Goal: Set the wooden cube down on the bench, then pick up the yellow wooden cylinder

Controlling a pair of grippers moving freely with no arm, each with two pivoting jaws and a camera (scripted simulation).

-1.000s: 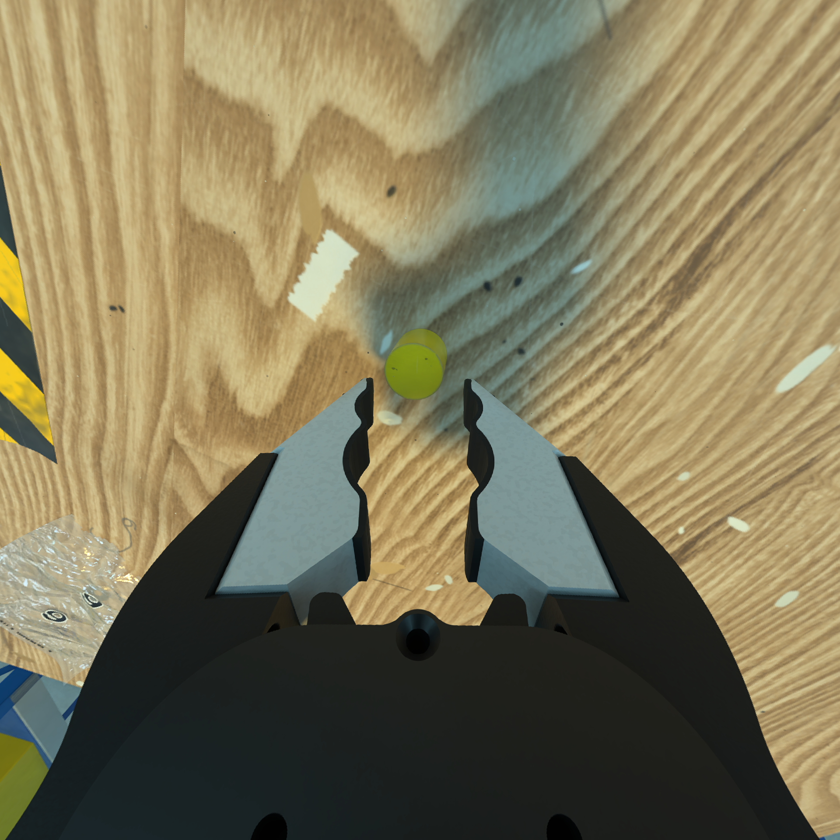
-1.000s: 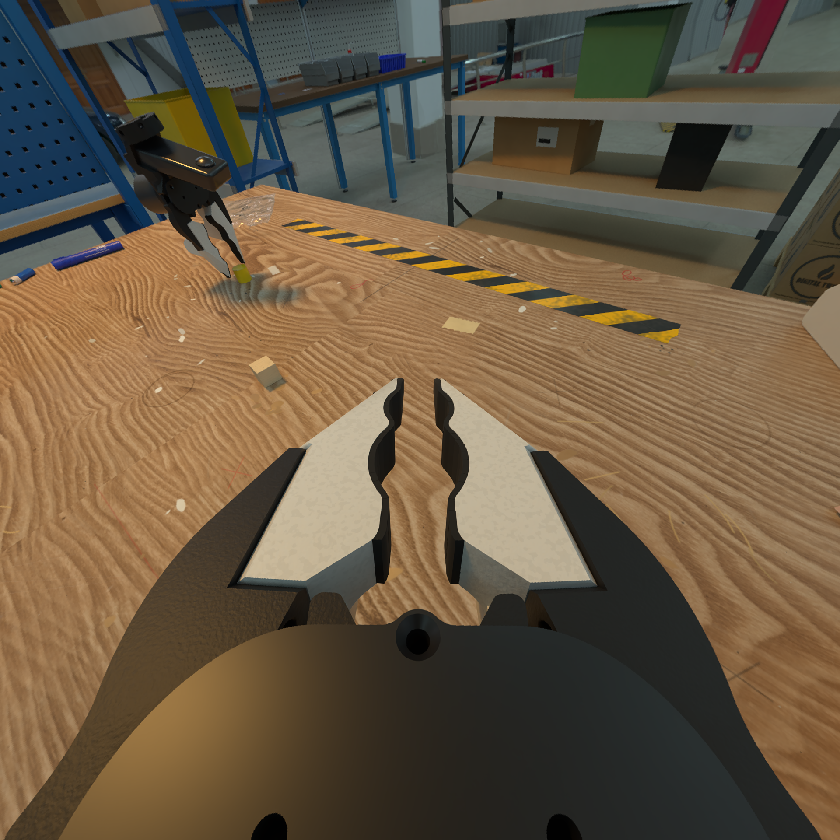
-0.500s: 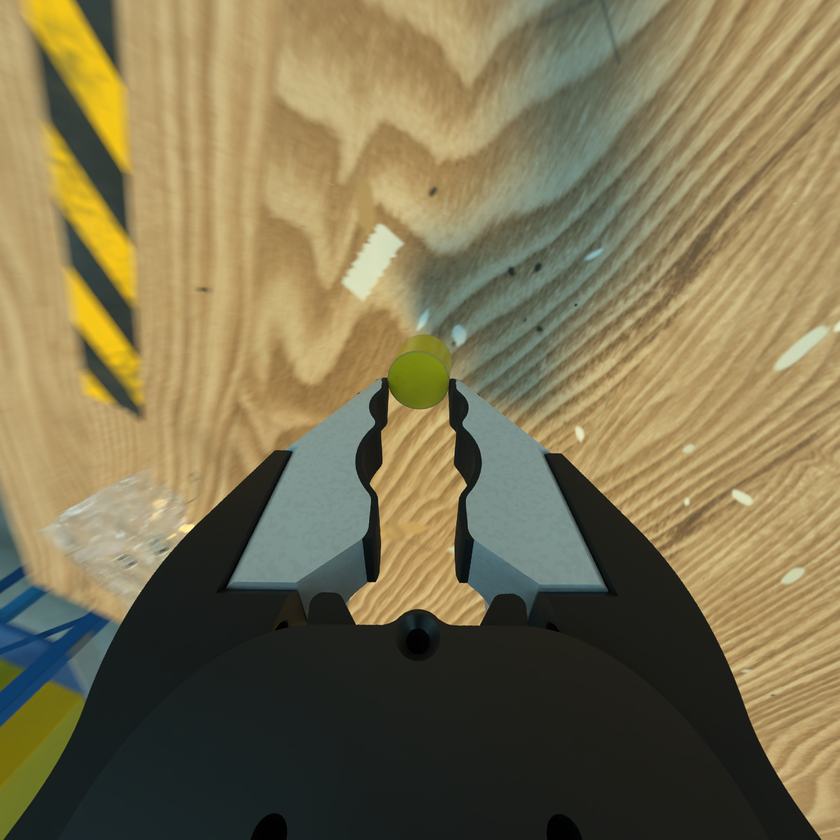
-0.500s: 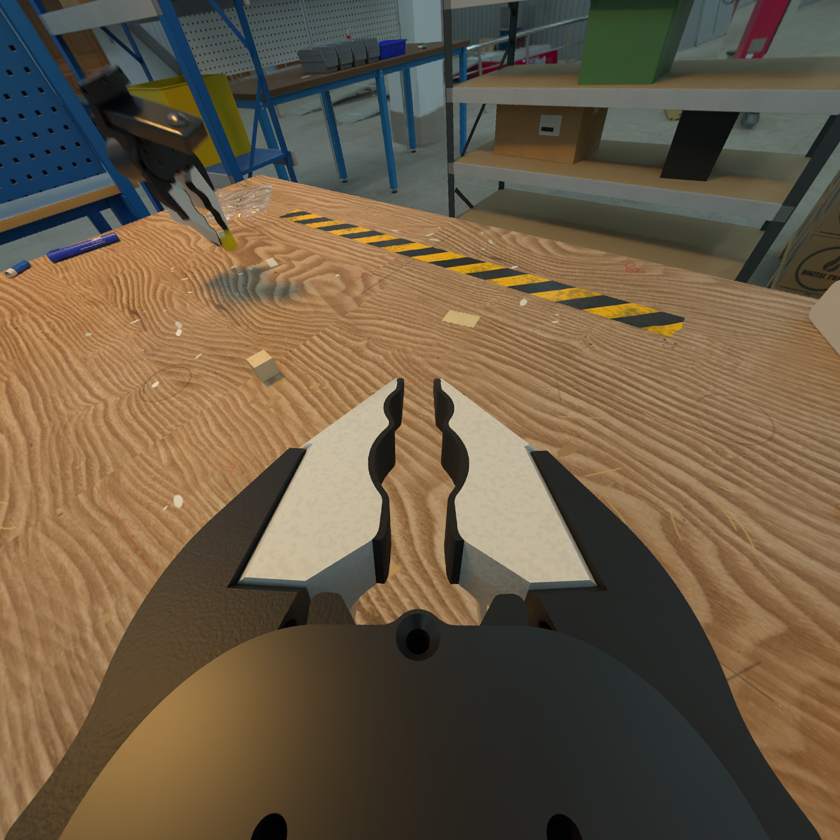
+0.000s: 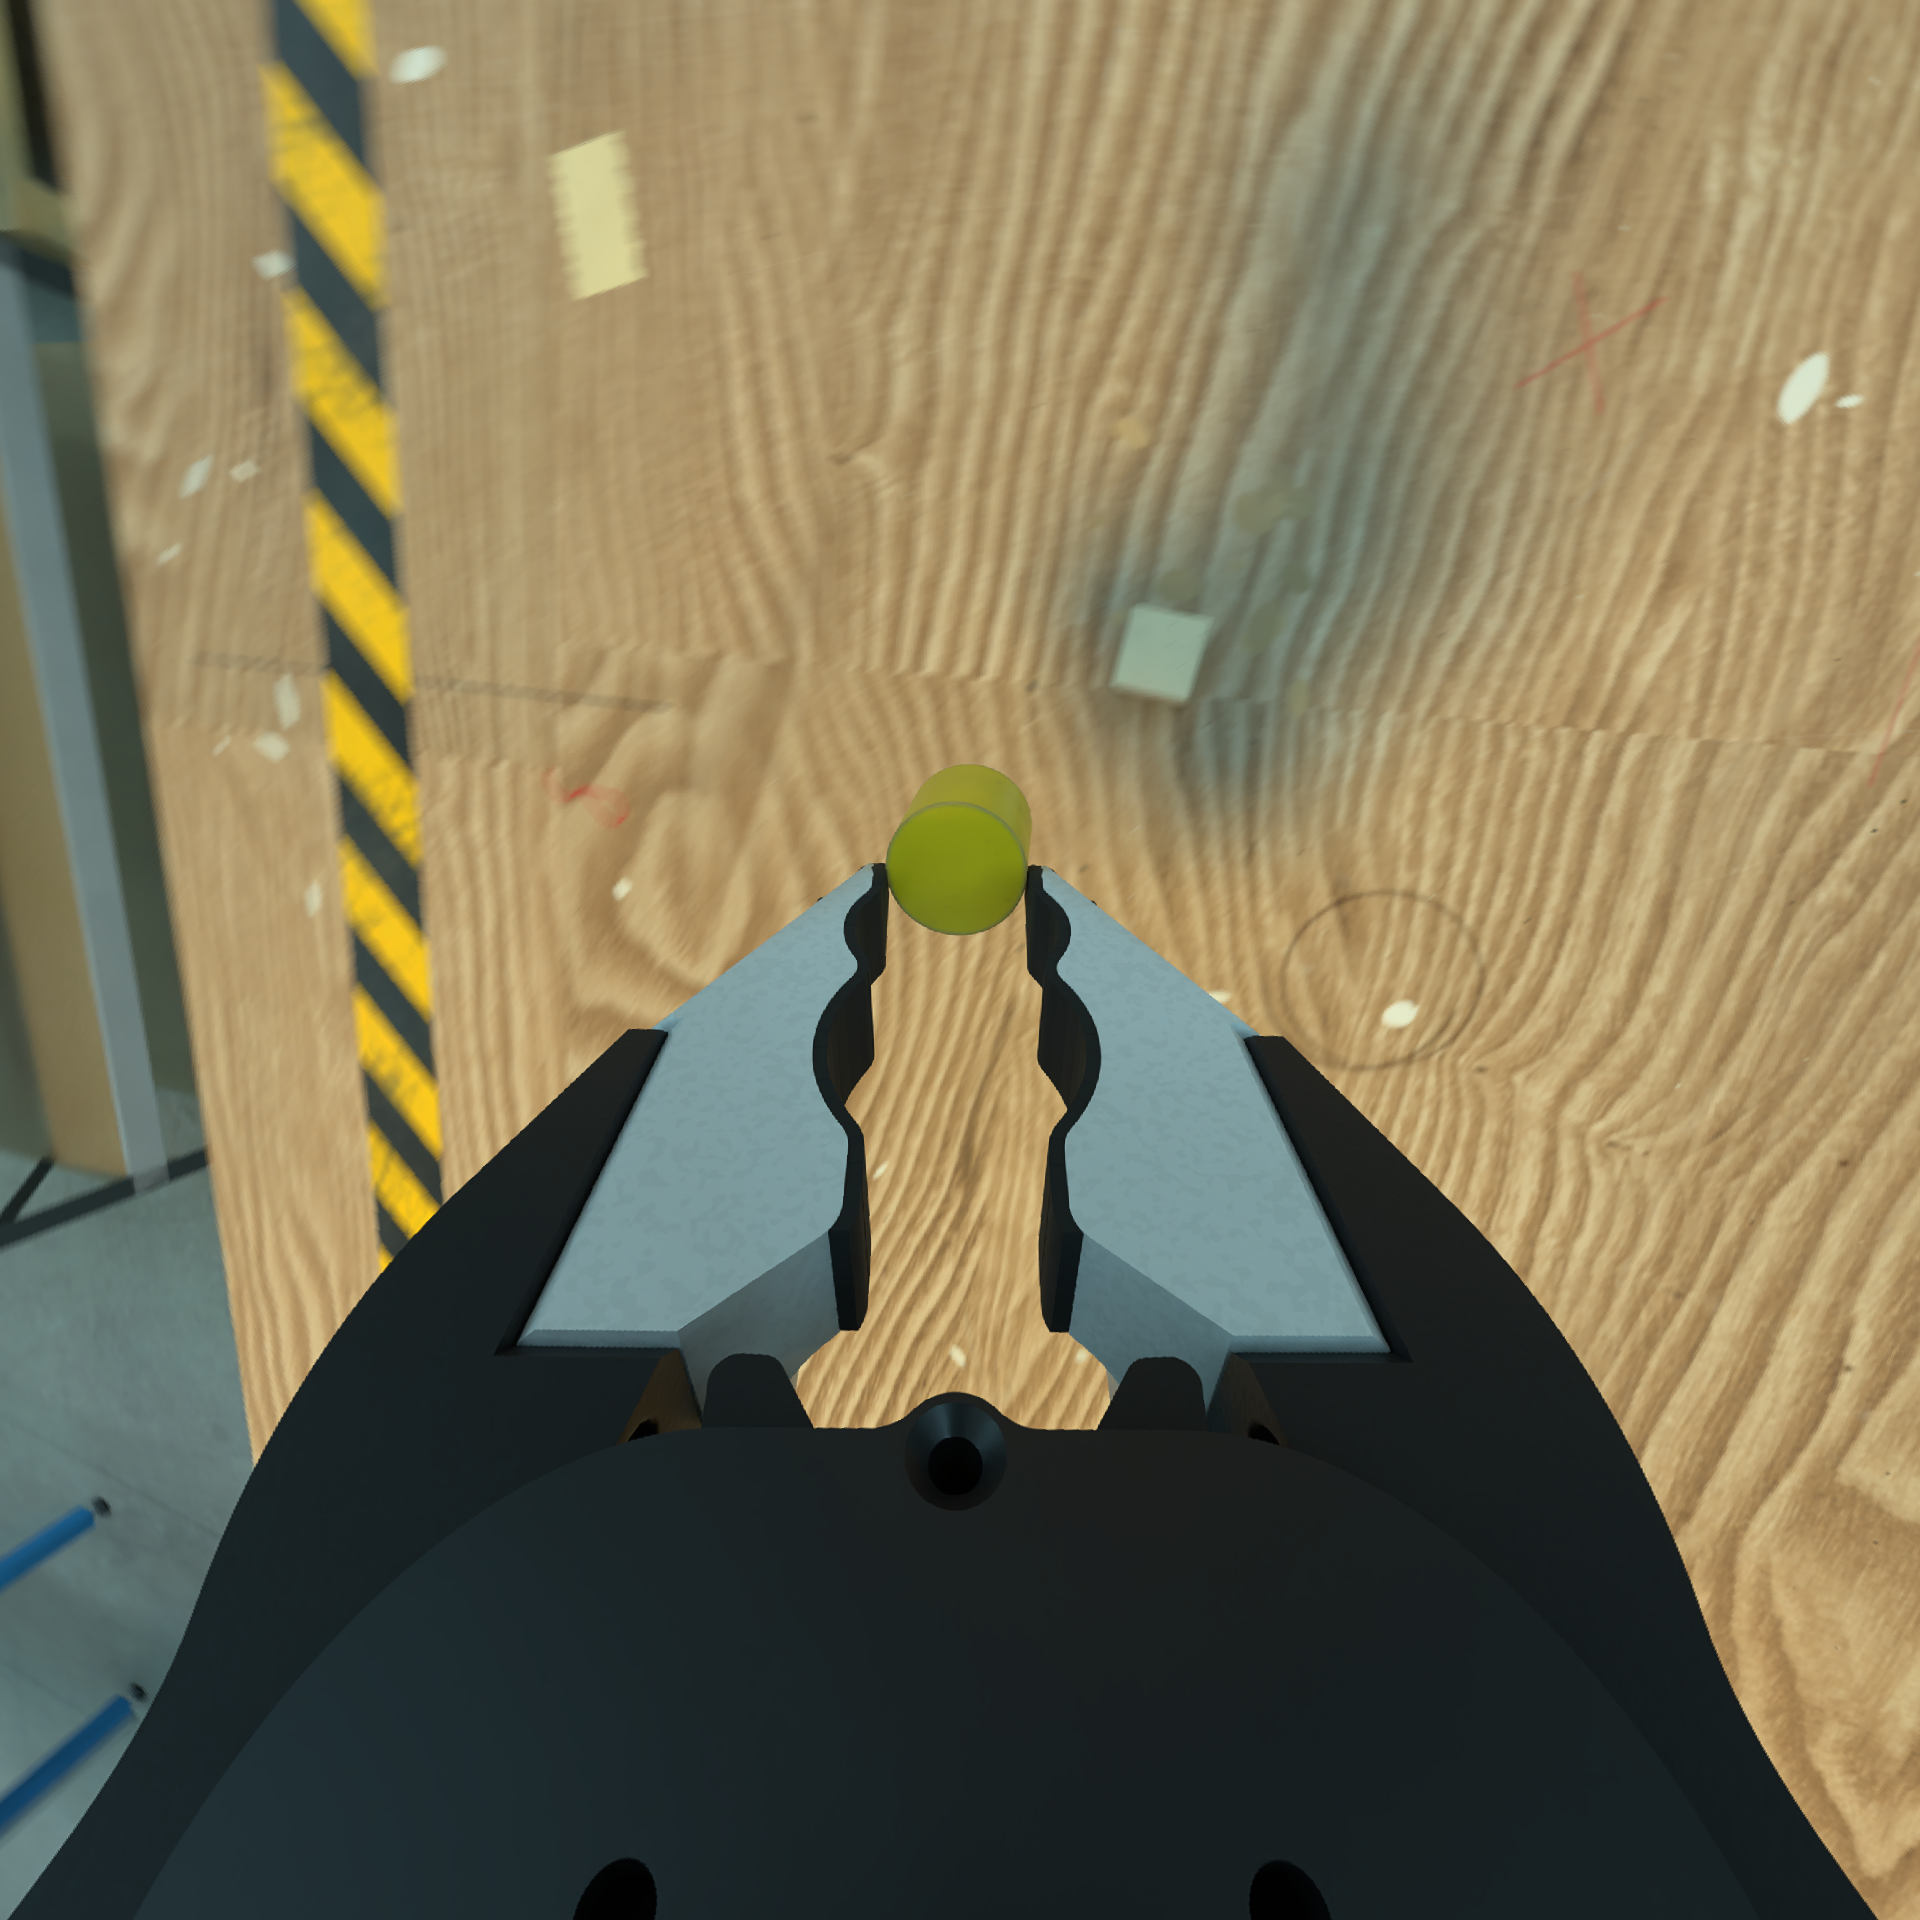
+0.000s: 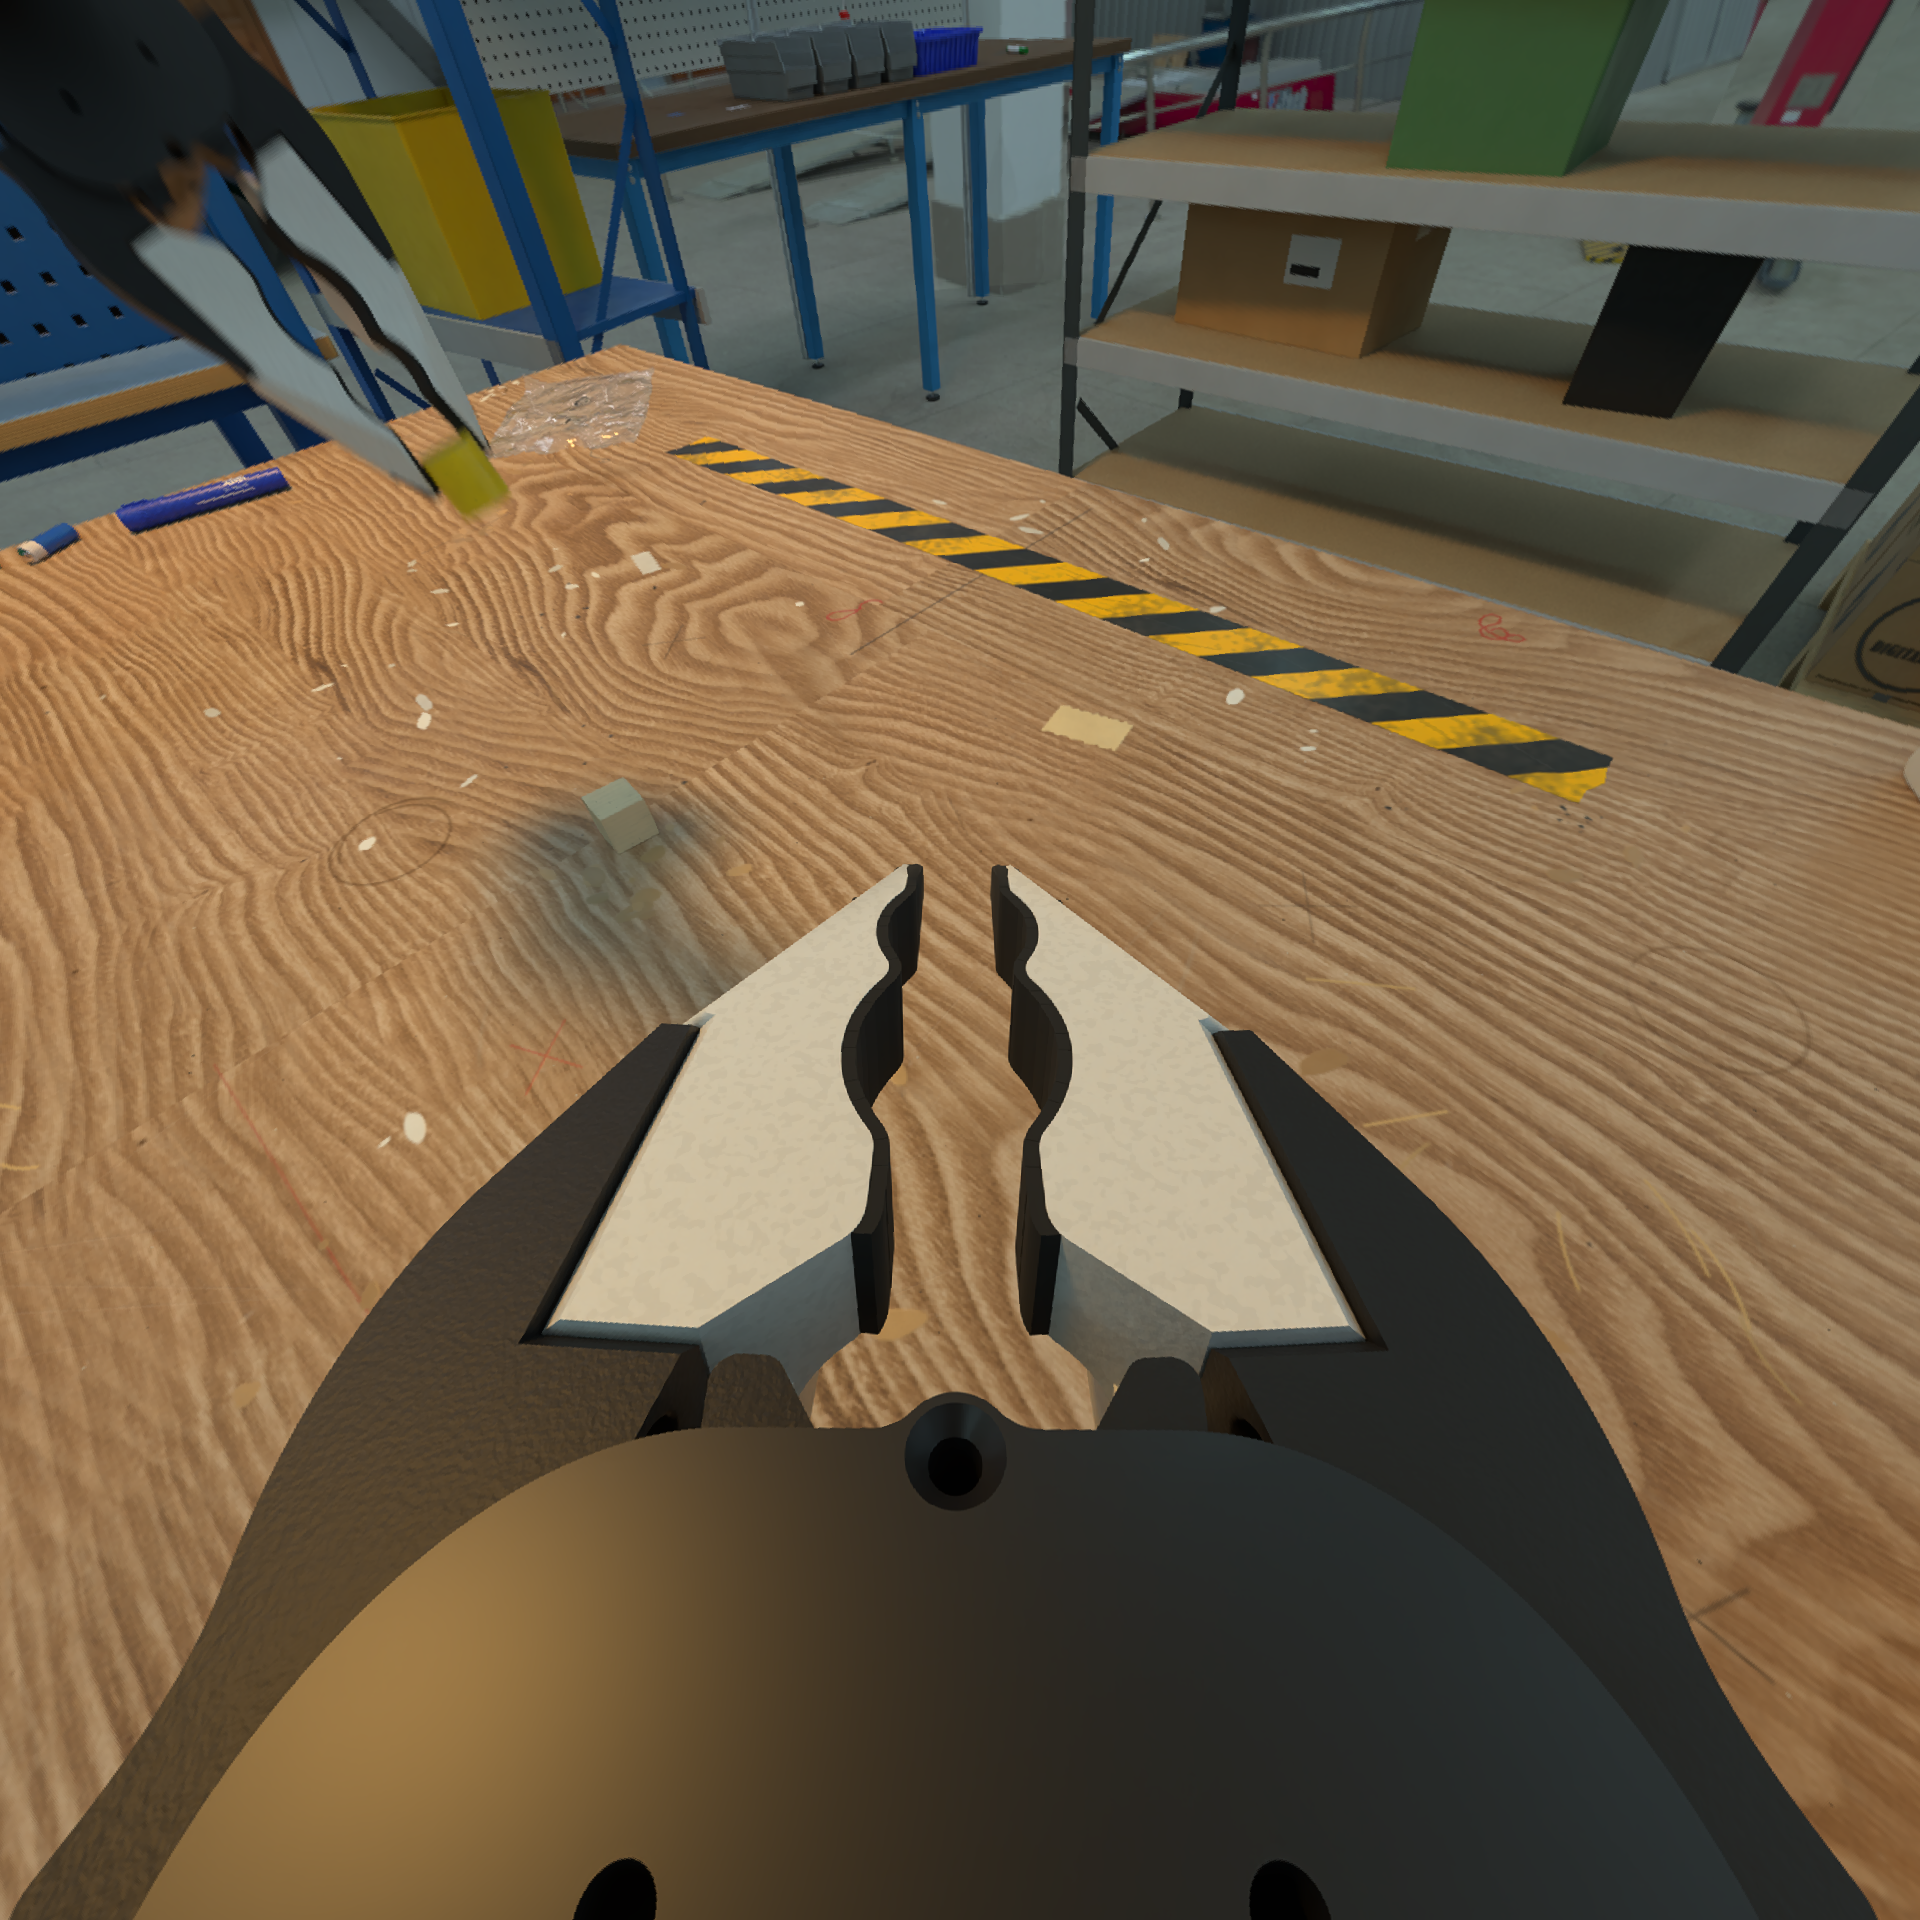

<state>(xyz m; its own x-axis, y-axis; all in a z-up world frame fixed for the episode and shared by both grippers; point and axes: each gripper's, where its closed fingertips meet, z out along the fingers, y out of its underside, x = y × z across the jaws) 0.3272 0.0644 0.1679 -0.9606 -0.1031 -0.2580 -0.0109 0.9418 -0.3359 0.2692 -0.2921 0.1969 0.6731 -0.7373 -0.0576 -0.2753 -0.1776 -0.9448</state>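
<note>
Left hand-held gripper (image 5: 957, 883) is clamped on the cylinder (image 5: 957, 868), pinching it only at the very fingertips; the scalloped notches further back are unused. In the right wrist view the cylinder (image 6: 468, 480) hangs clear above the table (image 6: 1351, 1039), with the left hand-held gripper (image 6: 442, 473) angled down over the far-left corner. The cube (image 6: 620, 814) sits on the table, apart from both grippers, inside a soft shadow patch. So step 1 looks done and step 2 looks done or nearly so.

Right hand-held gripper (image 6: 955, 883) is empty, its jaws parted by a narrow gap, hovering low over the table.

Risks:
- Tip-only pinch on a smooth round body. The contact area is small, so the cylinder could roll or squirt forward out of the tips if the gripper swings fast or tilts.
- Its axis points along the fingers, so nothing stops it sliding outward except friction.
- A drop from this height would probably send it rolling, possibly toward the table edge near the hazard stripe (image 5: 358, 623).

Materials:
- The cylinder is short, matte yellow-green, flat-ended, with no visible grain.
- The cube (image 5: 1162, 652) is pale, plain and sharp-edged.
- The table is heavily grained plywood, flecked with white paint chips and bits of tape.
- The fingers (image 5: 727, 1122) are speckled grey plates with wavy black inner edges, on black bodies.
- A crinkled clear plastic bag (image 6: 574, 407) and a blue marker (image 6: 203, 501) lie at the far edge.
</note>
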